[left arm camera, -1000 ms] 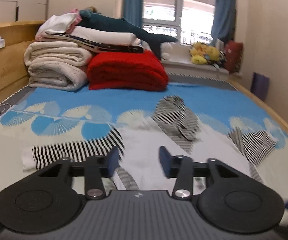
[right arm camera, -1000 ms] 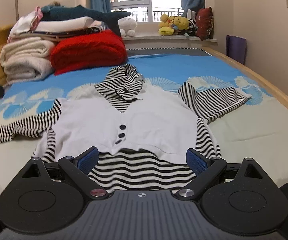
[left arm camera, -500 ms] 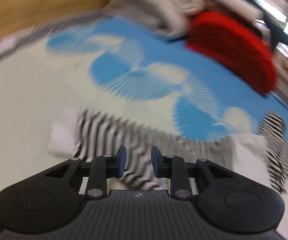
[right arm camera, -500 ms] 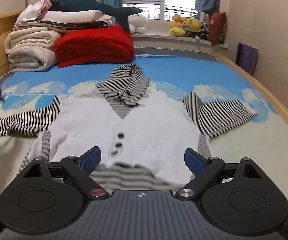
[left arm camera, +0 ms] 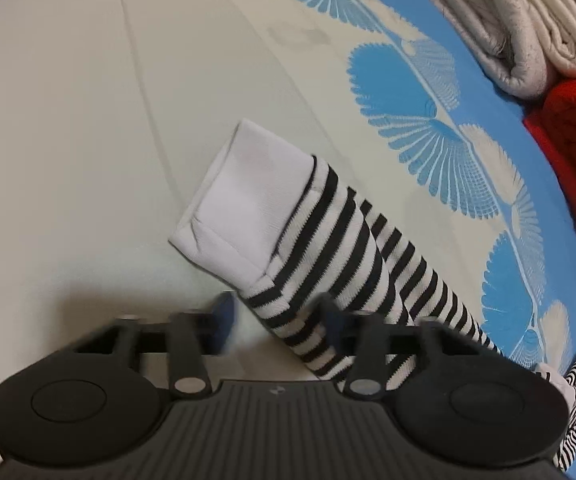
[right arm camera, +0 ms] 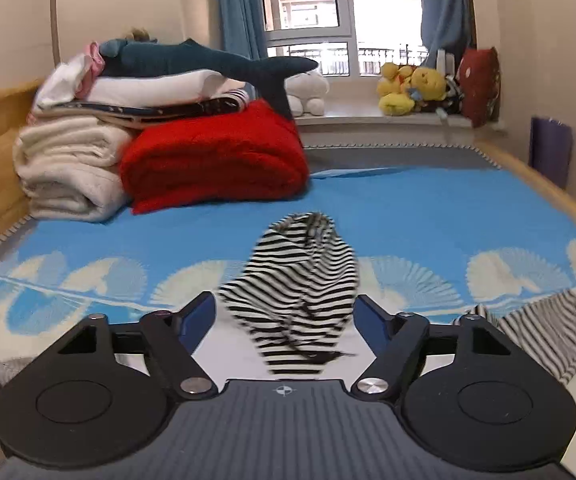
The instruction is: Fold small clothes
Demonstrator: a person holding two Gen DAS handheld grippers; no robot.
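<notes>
Left hand-held gripper [left arm camera: 275,320] gapes around the striped sleeve [left arm camera: 328,256] on the bed [left arm camera: 67,120]; right hand-held gripper [right arm camera: 285,316] gapes wide around the hood [right arm camera: 300,280], holding nothing.

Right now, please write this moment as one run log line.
left gripper: open, straddling striped sleeve near white cuff | right gripper: open, at striped hood | fold: not started

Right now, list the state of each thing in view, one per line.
left gripper: open, straddling the sleeve
striped sleeve: lying flat, white cuff unfolded
right gripper: open, hood between its fingers
striped hood: bunched, unfolded
red blanket: folded
cream blankets: folded, stacked
</notes>
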